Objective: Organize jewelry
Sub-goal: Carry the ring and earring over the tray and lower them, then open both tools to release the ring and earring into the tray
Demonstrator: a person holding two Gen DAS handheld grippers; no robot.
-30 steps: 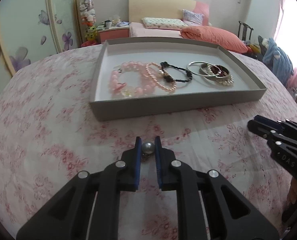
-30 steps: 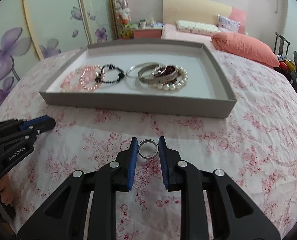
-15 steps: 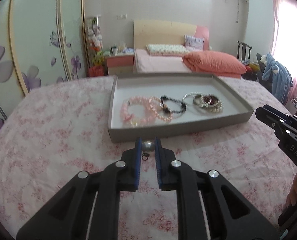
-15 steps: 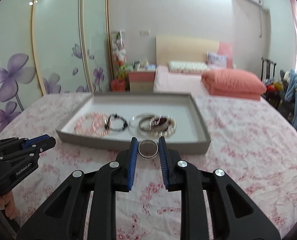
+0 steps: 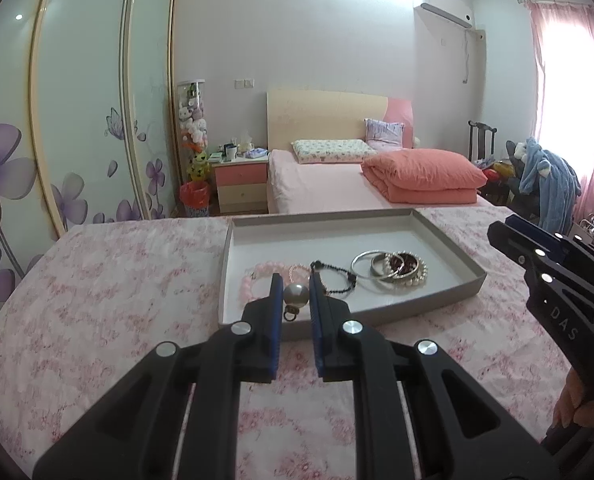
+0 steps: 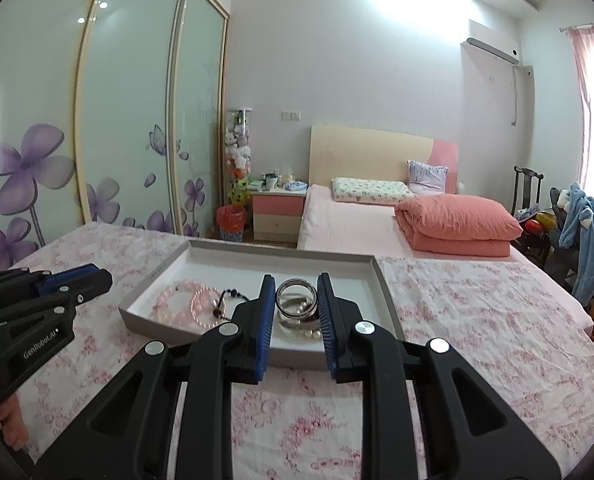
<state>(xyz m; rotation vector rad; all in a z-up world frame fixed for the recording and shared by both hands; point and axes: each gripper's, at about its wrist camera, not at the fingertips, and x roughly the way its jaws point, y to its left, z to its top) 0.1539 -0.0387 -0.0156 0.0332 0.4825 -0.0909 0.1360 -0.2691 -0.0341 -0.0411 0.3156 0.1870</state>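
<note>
Both tongs have risen since the earlier frames, so the tray now sits lower in view and the bedroom shows behind it. The left tongs (image 5: 296, 294) grip a grey pearl bead (image 5: 296, 295) between blue pads. The right tongs (image 6: 296, 300) clamp a silver ring (image 6: 296, 295). Both hover over a table covered in pink floral cloth (image 5: 97, 304). Just beyond lies a grey tray (image 5: 463, 266) holding pink bead bracelets (image 5: 257, 274), a black bracelet (image 5: 339, 280) and silver bangles (image 5: 389, 266). Farther back stands a bed (image 5: 321, 188).
</note>
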